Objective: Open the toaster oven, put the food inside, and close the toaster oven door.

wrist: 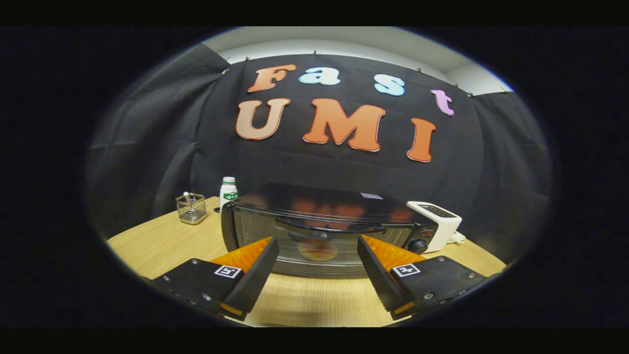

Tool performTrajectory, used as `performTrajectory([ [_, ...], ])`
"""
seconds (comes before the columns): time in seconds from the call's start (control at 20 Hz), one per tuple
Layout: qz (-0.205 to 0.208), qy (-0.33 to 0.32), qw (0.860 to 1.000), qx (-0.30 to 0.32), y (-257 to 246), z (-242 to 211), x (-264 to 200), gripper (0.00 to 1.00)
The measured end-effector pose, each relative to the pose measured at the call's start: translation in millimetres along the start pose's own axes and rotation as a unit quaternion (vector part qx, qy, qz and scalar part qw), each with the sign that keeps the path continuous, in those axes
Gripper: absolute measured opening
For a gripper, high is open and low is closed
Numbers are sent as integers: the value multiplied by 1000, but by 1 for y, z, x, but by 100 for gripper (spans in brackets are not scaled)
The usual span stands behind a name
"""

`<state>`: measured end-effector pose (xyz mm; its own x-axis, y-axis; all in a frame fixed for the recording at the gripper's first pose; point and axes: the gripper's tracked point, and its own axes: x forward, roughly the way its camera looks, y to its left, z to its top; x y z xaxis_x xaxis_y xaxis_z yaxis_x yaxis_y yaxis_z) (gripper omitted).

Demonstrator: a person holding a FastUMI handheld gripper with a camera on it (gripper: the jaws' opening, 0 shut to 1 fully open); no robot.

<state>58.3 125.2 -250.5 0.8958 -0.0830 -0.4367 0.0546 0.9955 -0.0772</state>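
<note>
Tool: the tool (pixel 318 268) hangs just above the bench, fingers spread wide apart, nothing between them but air, nothing gripped.
Oven: here's the black, glass-fronted toaster oven (pixel 324 231), sitting on the pale wood-grain bench (pixel 157 246) just ahead of the fingers, squarely in the gap between them.
Door: shut, folks, as far as I can tell; the dark bar handle (pixel 329 227) runs across the top of the glass, untouched by either finger.
Food: a round, brownish thing (pixel 317 249) shows through the glass, low and central. It looks like the food already inside, though a reflection can't be ruled out.
Knob: one black dial (pixel 418 245) on the oven's right end.
Neighbours: a white slot toaster (pixel 439 222) tucked right beside the oven's right end; a white bottle with a green label (pixel 228 190) behind its left corner; a small wire-mesh basket (pixel 191 208) further left, well apart.
Progress: judging by the closed door and the free tool, either the whole job is wrapped up or it hasn't kicked off.
Left to do: if that's no food in there, open, load, close.
</note>
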Motion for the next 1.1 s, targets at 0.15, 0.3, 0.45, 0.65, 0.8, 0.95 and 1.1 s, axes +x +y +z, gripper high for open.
performTrajectory([
  [0.15,19,-10,1000,7,7,7,-16,95],
  [0.3,28,-29,999,29,3,19,-47,95],
  [0.45,27,-53,997,51,-15,31,-84,97],
  [0.65,19,-90,995,41,-46,45,-130,98],
  [0.8,-3,-107,993,42,-72,44,-156,98],
  [0.95,6,-126,990,55,-85,53,-179,98],
  [1.1,0,-143,989,42,-104,57,-197,98],
])
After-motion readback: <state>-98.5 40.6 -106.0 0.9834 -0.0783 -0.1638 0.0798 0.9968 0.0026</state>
